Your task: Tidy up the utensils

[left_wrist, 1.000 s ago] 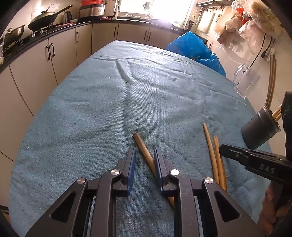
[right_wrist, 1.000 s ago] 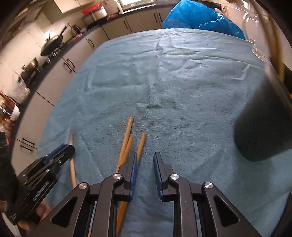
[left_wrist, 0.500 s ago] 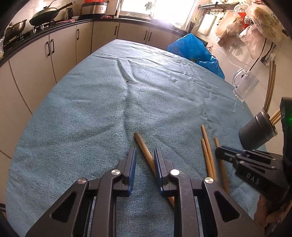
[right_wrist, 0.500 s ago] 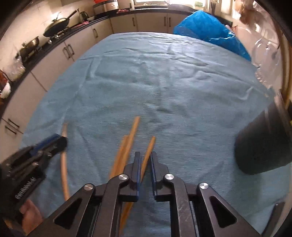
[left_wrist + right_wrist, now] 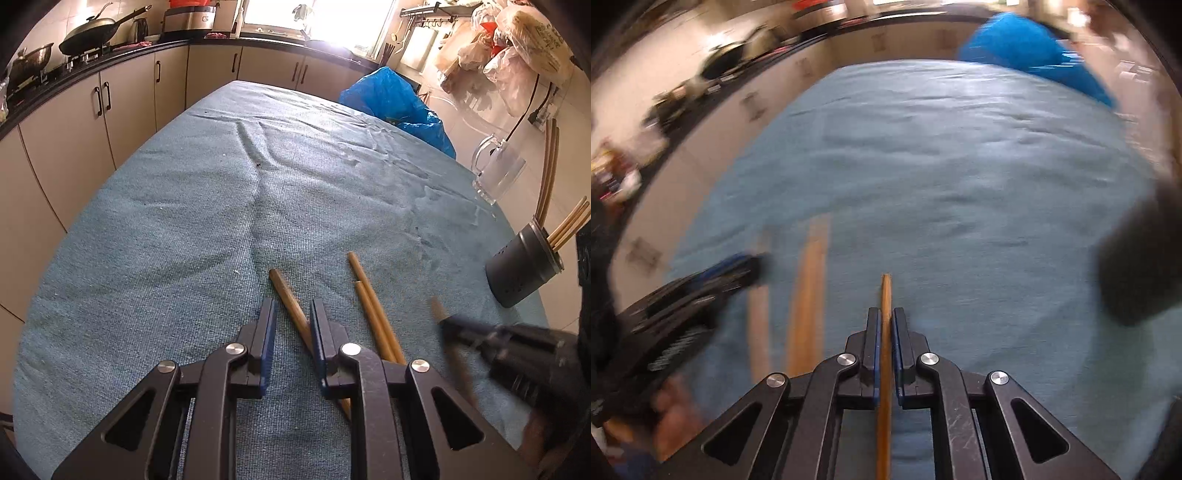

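Observation:
Wooden chopsticks lie on the blue cloth [image 5: 184,221]. My left gripper [image 5: 292,306] hovers low over one chopstick [image 5: 284,291], which runs slantwise between its jaws. Those jaws are closing; a gap remains at the left pad. Two more chopsticks [image 5: 369,306] lie side by side just to the right. My right gripper [image 5: 885,314] is shut on a single chopstick [image 5: 885,291] that sticks out straight ahead of its pads. In the left wrist view the right gripper [image 5: 443,325] is blurred. A dark holder [image 5: 521,269] with several chopsticks stands at the right.
A glass mug [image 5: 498,173] stands beyond the holder near the table's right edge. A blue plastic bag [image 5: 391,99] sits at the far corner. Kitchen cabinets [image 5: 92,122] line the left and back. A person's hand [image 5: 676,417] holds the left gripper.
My right gripper shut on one chopstick and drew it away from the other two. Its view is now smeared by motion. The left gripper's jaws narrowed slightly around their chopstick.

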`<state>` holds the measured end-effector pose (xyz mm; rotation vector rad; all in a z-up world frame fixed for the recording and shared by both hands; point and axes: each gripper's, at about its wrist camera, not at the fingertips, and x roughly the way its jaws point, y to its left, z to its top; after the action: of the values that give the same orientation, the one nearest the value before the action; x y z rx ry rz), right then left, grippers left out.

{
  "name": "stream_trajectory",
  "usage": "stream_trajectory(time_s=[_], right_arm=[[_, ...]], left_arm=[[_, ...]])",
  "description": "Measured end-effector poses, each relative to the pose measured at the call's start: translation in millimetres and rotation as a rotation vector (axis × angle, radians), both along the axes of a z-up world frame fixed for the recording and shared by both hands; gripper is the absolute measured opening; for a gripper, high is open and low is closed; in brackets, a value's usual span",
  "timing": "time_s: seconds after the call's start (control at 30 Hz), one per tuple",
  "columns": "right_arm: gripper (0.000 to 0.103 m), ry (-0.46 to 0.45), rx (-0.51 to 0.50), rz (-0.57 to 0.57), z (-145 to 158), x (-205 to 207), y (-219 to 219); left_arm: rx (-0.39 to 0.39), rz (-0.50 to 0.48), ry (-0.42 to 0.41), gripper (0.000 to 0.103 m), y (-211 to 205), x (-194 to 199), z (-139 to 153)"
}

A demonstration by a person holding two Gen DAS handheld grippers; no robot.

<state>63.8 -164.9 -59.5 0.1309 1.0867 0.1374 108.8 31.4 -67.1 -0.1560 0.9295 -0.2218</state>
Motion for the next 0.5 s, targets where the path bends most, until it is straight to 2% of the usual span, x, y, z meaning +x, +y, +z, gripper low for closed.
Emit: stream_trajectory(time_s=[0.13,0.3,0.5], right_arm=[[0.006,0.002,-0.012,-0.070,1,-8,-30],[0.006,-0.030,0.078,-0.085,5,-19,-53],[0.006,-0.155,0.136,-0.083,39,-31,-58]], left_arm=[[0.002,0.008,0.018,0.011,1,1,1],[-0.030,0.028,0.069,0.008,12,-3,4],[-0.033,0.026,0.007,0.005,15,-17,36]])
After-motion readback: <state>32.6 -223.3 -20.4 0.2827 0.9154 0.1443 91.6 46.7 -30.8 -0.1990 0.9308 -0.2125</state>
